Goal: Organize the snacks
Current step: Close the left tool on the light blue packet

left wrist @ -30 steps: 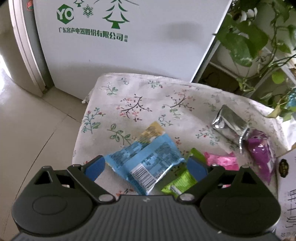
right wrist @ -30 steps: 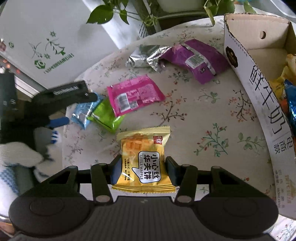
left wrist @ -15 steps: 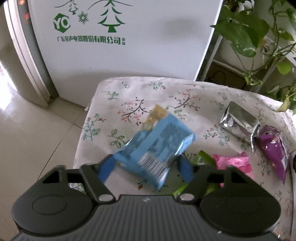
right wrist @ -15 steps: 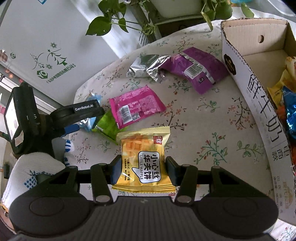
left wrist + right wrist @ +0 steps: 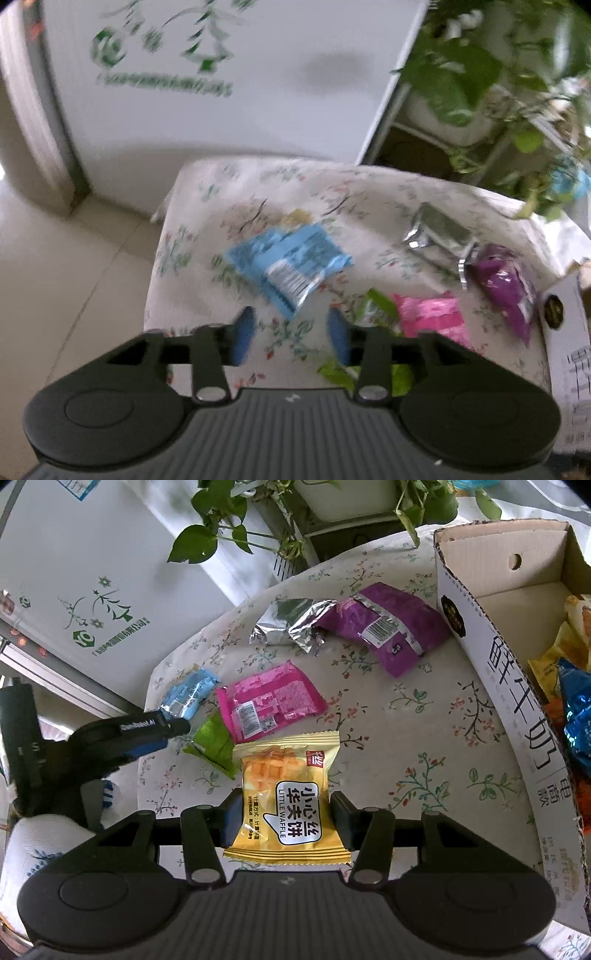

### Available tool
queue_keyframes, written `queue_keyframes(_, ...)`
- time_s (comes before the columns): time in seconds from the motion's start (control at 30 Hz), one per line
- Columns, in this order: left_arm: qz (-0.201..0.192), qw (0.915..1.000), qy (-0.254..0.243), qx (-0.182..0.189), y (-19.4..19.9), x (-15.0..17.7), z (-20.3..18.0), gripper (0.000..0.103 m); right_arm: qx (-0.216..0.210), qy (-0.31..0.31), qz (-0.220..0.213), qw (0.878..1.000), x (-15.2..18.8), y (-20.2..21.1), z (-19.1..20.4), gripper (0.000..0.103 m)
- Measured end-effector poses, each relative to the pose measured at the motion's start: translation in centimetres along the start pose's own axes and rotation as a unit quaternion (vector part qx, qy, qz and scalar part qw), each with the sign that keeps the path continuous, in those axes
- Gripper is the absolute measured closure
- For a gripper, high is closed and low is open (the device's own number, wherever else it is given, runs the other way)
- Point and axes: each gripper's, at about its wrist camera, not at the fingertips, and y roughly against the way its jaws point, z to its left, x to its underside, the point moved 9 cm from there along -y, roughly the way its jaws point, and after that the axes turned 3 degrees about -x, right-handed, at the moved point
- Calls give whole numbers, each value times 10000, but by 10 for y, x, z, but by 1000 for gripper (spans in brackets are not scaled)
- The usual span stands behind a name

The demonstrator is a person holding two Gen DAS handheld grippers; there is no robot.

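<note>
- Step in hand: pick-up phase of sorting the loose snacks into the cardboard box (image 5: 517, 701), which takes up the right edge of the right wrist view and already has packets inside.
- Right gripper (image 5: 286, 819): partly closed, clamped on the yellow waffle packet (image 5: 288, 775). A pad presses on each side and the packet stands up between the fingers, lower centre of frame.
- Left gripper (image 5: 290, 332): jaws have just been closing and are now fairly narrow, but they have hold of nothing. The left wrist view is blurred.
- Blue packet (image 5: 288, 262): frame centre, flat on the flowered tablecloth (image 5: 207, 221) just beyond the fingertips. Only its lower corner reaches toward the gap, and the pads don't touch it.
- Loose on the cloth: pink packet (image 5: 269, 701) and green packet (image 5: 214, 742) at centre left, silver packet (image 5: 291, 624) and purple packet (image 5: 384, 627) at upper centre.
- Next, right: likely carry the waffle packet over the box wall and let go inside.
- Next, left: looks like a missed grab, so reopen, push further onto the blue packet and close on its body.
</note>
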Motion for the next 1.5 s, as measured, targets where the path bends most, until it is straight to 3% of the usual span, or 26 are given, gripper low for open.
queue_keyframes(0.1, -4, 9991, -427, 18, 1, -8, -3, 21, -45, 3, -13, 10000, -1, 1, 2, 46)
queue_keyframes(0.37, 97, 9959, -895, -99, -24, -24, 6, 21, -100, -27, -73, 9999, -6, 5, 3, 46)
queue_keyframes(0.57, -14, 9901, -1384, 238, -30, -34, -9, 18, -84, -131, -88, 9998, -9, 4, -1, 46)
queue_keyframes(0.77, 77, 9867, -1621, 82, -49, -31, -18, 18, -53, -243, -103, 9996, -14, 3, -5, 46)
queue_keyframes(0.83, 80, 9877, -1560, -53, -53, -30, -16, 21, -43, -273, -134, 9995, -17, 3, -7, 46)
queue_keyframes(0.93, 36, 9917, -1275, 135, -55, -26, -15, 36, -57, -324, -162, 9993, -20, 5, -9, 46)
queue_keyframes(1.0, -8, 9924, -1231, 51, -53, -27, -14, 49, -66, -336, -182, 9992, -21, 5, -10, 46)
queue_keyframes(1.07, 0, 9943, -1058, 87, -49, -27, -11, 53, -55, -335, -211, 9992, -23, 6, -10, 46)
queue_keyframes(1.2, -41, 9981, -586, 178, -37, -27, -5, 53, -68, -346, -230, 9991, -24, 7, -11, 46)
queue_keyframes(1.5, -344, 9987, -312, 218, 6, -28, -13, 53, -62, -235, -400, 9989, -30, 14, -13, 46)
